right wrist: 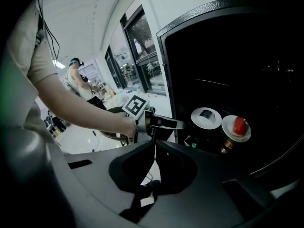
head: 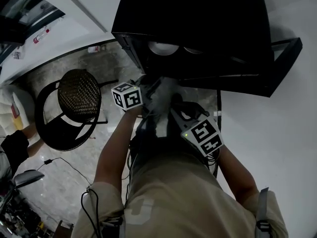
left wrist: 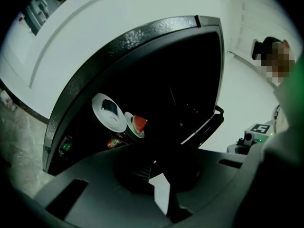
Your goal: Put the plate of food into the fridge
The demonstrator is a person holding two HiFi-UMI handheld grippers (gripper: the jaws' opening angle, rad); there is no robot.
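- Gaping open, the black fridge [head: 198, 24] has its door [head: 247, 86] swung out to the right, leaving its front free.
- Inside it, a plate with a red wedge [right wrist: 236, 127] sits just beside a plate with a dark piece [right wrist: 206, 118].
- Left tongs [left wrist: 153, 172] and right tongs [right wrist: 155, 146] are each pressed together, pinching nothing, near the opening.
- Black-and-white square markers cover the left tongs' cube [head: 127, 96].
- A round-seated chair [head: 74, 108] stands on the floor to the left.
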